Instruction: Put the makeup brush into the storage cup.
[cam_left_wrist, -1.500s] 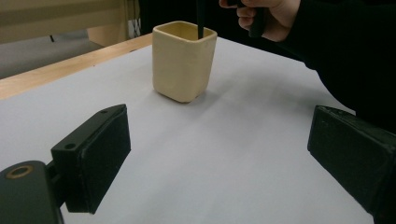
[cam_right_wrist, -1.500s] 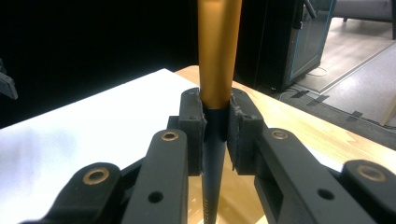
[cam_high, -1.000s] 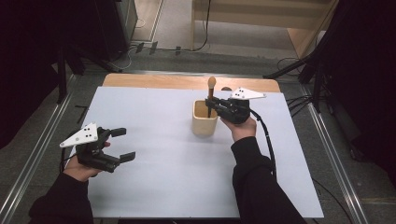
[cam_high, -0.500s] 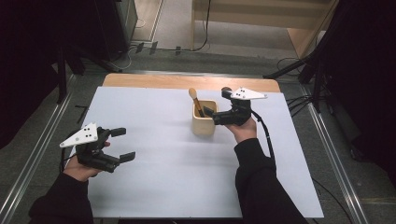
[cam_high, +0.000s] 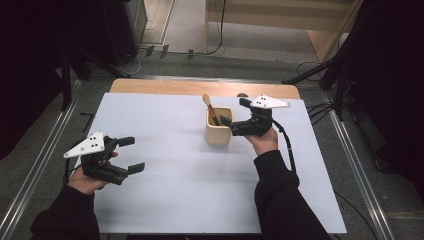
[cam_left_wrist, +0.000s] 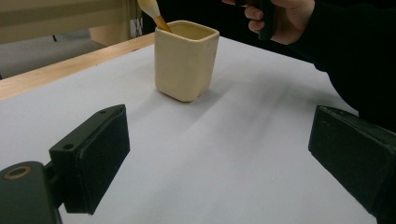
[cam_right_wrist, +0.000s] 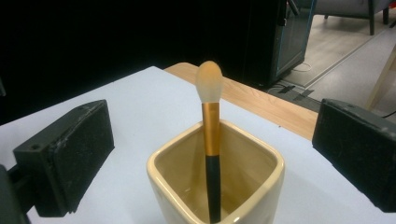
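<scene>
Brush (cam_right_wrist: 208, 140) in cup (cam_right_wrist: 261, 184), between open right hand-held gripper (cam_right_wrist: 212, 154) jaws.

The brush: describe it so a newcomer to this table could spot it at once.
Start at the white table and find the cream square cup standing toward its far edge, just beside the open right gripper. The brush stands inside that cup, leaning on its rim. It has a black handle, a gold band and a pale, rounded bristle head pointing up.

bare white table (cam_high: 165, 130) between left gripper (cam_high: 131, 154) and cup (cam_high: 219, 132), brush (cam_high: 209, 108) leaning inside
</scene>
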